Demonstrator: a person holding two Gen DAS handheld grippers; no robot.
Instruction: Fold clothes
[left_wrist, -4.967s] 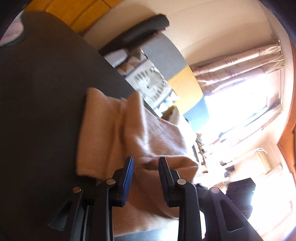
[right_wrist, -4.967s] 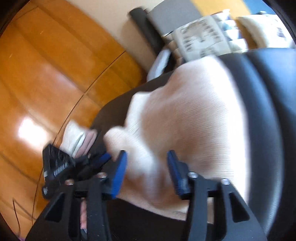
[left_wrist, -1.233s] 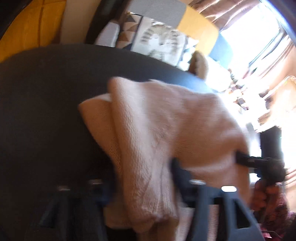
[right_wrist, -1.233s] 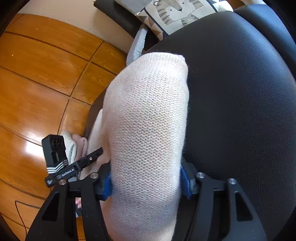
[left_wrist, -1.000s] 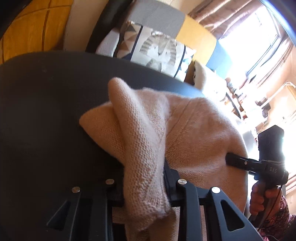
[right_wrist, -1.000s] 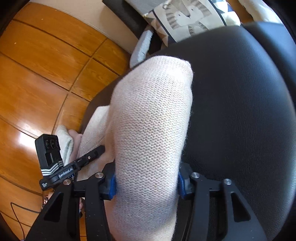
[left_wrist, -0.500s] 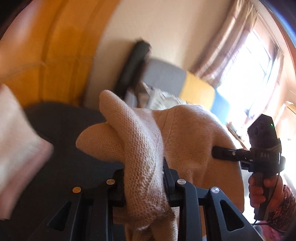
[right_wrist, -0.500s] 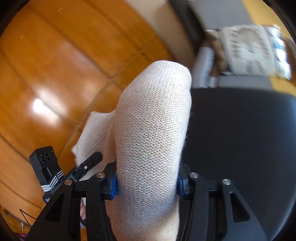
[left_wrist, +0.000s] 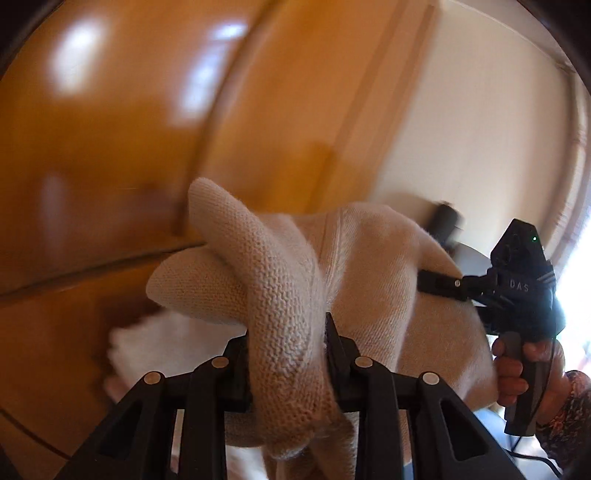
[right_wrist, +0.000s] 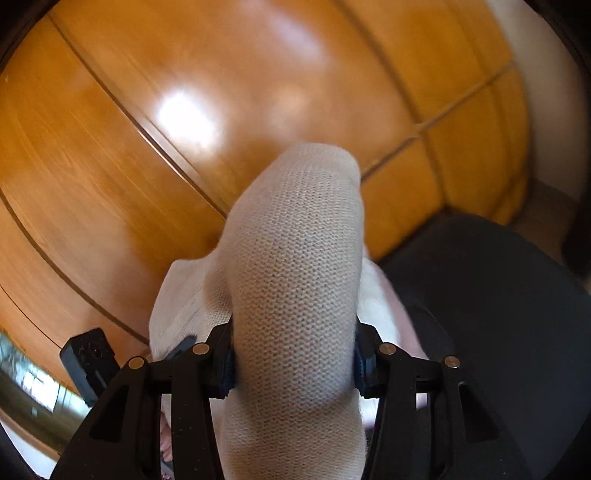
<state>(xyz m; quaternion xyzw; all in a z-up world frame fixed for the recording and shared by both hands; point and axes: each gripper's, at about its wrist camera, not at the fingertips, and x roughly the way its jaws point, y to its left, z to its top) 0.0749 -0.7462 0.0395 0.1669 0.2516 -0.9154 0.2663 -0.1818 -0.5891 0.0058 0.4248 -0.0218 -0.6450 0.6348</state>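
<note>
Both grippers carry the folded beige knit sweater (left_wrist: 369, 266) in the air, clear of the black seat (right_wrist: 498, 295), above the orange wood floor (right_wrist: 184, 129). Left gripper (left_wrist: 286, 339): jaws clamped on a thick roll of the knit, though they have just eased open a touch with the cloth still between them. Right gripper (right_wrist: 293, 354): jaws pinching a broad bundle of the same sweater, which bulges up and forward past its pads; in the left view it comes in from the side, held by the person's hand (left_wrist: 532, 365). A pale blurred garment (left_wrist: 159, 343) lies low in the left view, what it rests on not discernible. Judged step: carrying the folded piece off to be set down, perhaps onto that pale garment. To do it well: keep both grippers level and at fixed spacing so the fold does not sag or open; tighten the left pinch if the roll slips; lower flat, release both sides together
</note>
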